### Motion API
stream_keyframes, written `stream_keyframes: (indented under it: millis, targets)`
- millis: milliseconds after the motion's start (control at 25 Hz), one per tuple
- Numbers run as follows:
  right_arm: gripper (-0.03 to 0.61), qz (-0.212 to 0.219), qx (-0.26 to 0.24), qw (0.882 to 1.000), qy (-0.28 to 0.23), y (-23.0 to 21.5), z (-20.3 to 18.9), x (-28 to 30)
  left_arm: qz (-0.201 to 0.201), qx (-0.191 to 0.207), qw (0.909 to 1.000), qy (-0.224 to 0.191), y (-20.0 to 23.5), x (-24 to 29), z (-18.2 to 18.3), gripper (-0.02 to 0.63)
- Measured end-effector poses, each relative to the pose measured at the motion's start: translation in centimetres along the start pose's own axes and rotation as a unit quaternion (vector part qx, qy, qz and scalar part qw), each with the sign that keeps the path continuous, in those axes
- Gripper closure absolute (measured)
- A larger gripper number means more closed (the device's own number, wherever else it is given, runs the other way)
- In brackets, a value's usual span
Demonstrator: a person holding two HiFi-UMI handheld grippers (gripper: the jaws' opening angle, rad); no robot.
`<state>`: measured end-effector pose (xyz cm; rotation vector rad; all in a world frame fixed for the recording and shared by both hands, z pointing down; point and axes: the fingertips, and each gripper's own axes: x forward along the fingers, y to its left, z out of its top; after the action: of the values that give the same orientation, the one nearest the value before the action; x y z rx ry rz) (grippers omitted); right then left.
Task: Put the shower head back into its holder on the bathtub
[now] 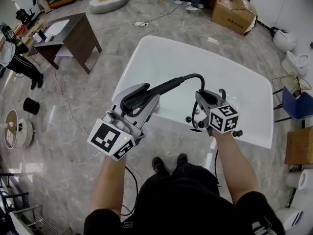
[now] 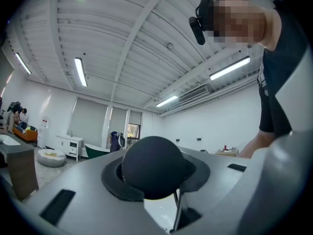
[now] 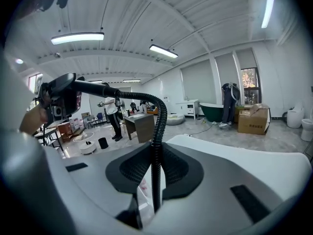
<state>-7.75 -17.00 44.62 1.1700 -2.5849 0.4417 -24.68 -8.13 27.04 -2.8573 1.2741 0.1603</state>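
Left gripper [image 1: 145, 96] clenched on the black wand-shaped shower head [image 1: 161, 88], you stand at the near rim of the white oval bathtub [image 1: 161, 58] in the head view. Your right gripper [image 1: 204, 101] pinches the black ribbed hose [image 1: 195, 77] that arches between the two. The shower head hangs in the air above the tub's near edge. Its long axis lies about level and slants from your left hand away toward the tub's middle, hose end leading. Small black fittings [image 1: 194, 120] sit on the rim just below the right gripper; the holder is probably among them, though which one cannot be told.

Left gripper view: the shower head's rounded black end fills the gap, both pads pressed on it, and it points back at you.

Right gripper view: the hose runs upright between closed pads, then bends left to the shower head.

To seat it well, give the hose slack, hold it clear of the fittings, line the handle up with the holder and lower slowly.
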Motion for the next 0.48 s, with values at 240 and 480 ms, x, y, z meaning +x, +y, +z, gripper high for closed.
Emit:
stream_keyframes:
  millis: [240, 480]
  targets:
    - [0.502, 0.014, -0.015, 1.0, -0.001, 1.5, 1.1, 1.7, 0.022, 0.001, 0.9998, 0.002, 1.8, -1.7, 0.2, 0.469]
    - [0.502, 0.006, -0.01, 1.0, 0.005, -0.5, 0.7, 2.4, 0.024, -0.008, 0.9996, 0.016, 2.4, -0.3, -1.2, 0.469]
